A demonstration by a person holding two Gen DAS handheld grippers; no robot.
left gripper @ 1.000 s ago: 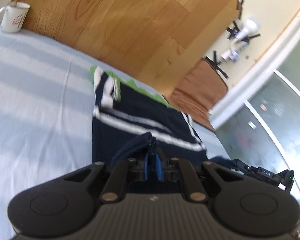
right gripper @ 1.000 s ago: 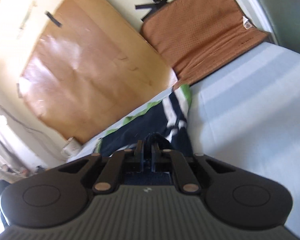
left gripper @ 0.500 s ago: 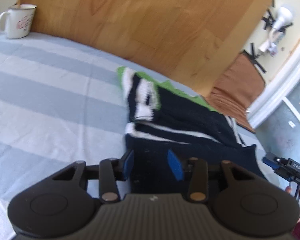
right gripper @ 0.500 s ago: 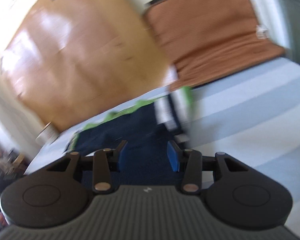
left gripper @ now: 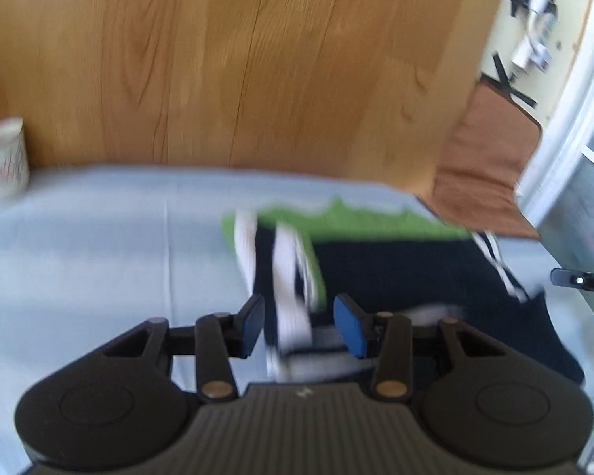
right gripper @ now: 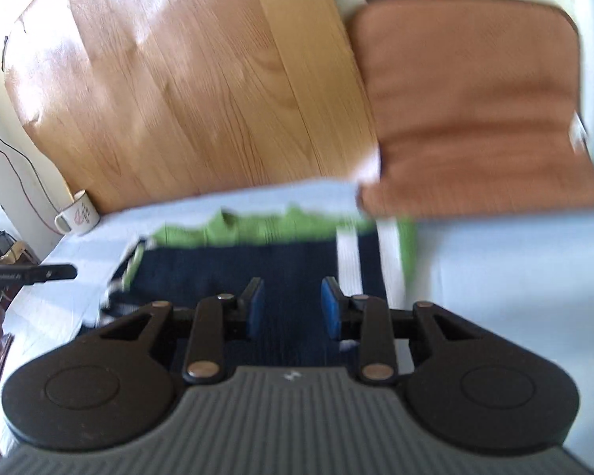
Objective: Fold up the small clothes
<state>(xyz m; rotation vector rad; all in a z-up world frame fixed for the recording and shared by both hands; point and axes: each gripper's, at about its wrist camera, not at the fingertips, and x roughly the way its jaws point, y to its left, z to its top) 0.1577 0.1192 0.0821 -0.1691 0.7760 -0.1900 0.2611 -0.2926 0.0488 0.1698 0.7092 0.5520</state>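
A small navy garment (left gripper: 408,277) with white stripes and a green edge lies folded over on the light blue striped sheet (left gripper: 99,261). My left gripper (left gripper: 299,326) is open and empty, just short of the garment's left striped end. In the right wrist view the same garment (right gripper: 233,269) lies ahead, with its striped sleeve (right gripper: 370,261) to the right. My right gripper (right gripper: 293,306) is open and empty over the navy cloth. Both views are blurred.
A white mug (left gripper: 4,162) stands at the far left by the wooden board (left gripper: 257,63); it also shows in the right wrist view (right gripper: 79,213). A brown cushion (right gripper: 471,111) leans at the back right. The other gripper's tip (left gripper: 582,279) shows at right.
Both grippers were shut on the navy cloth a second ago. They have opened, let it go and drawn back, and the garment now lies folded on the sheet.
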